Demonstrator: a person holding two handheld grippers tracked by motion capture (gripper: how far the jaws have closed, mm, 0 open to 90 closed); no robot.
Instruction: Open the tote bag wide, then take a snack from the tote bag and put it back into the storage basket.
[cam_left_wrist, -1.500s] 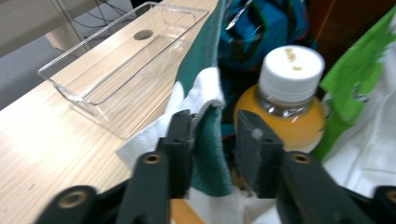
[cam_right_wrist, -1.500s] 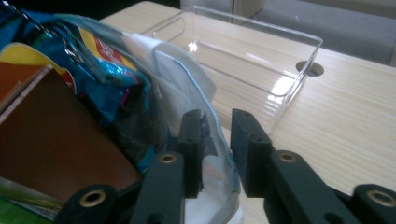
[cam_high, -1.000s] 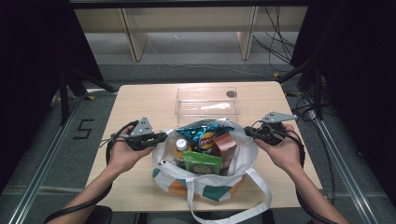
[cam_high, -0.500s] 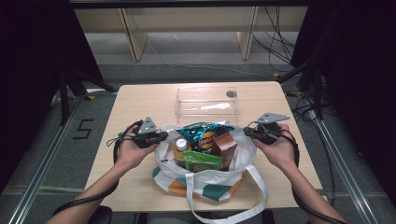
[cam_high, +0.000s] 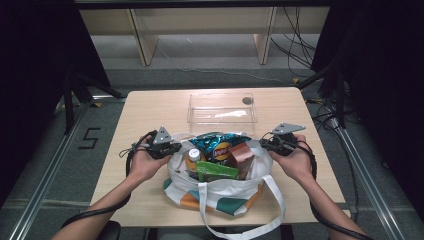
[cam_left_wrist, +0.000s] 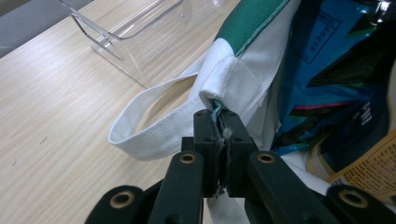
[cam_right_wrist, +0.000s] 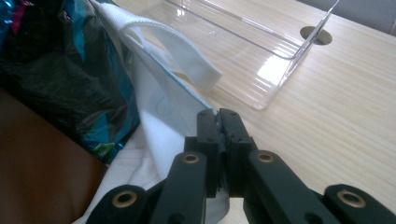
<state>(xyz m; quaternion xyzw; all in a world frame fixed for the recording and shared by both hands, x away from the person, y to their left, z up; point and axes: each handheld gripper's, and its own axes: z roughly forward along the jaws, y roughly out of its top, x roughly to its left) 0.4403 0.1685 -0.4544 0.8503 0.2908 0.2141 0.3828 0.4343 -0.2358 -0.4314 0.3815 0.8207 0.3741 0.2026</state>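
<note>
Both my grippers, left (cam_left_wrist: 218, 122) and right (cam_right_wrist: 218, 116), clamp the tote bag's (cam_high: 220, 192) rim between their jaws, spreading its mouth. Next, I judge, releasing calls for settling it upright.

Light wood table (cam_high: 150, 107); grey floor (cam_high: 200, 55); dark curtains (cam_high: 30, 60); wooden shelf legs (cam_high: 145, 42).

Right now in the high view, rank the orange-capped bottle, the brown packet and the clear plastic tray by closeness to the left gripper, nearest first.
Measured from the left gripper, shut on the bag's rim:
1. Orange-capped bottle, just inside the bag's left side.
2. Brown packet, at the bag's right side.
3. Clear plastic tray, beyond the bag, toward the table's far edge.
</note>
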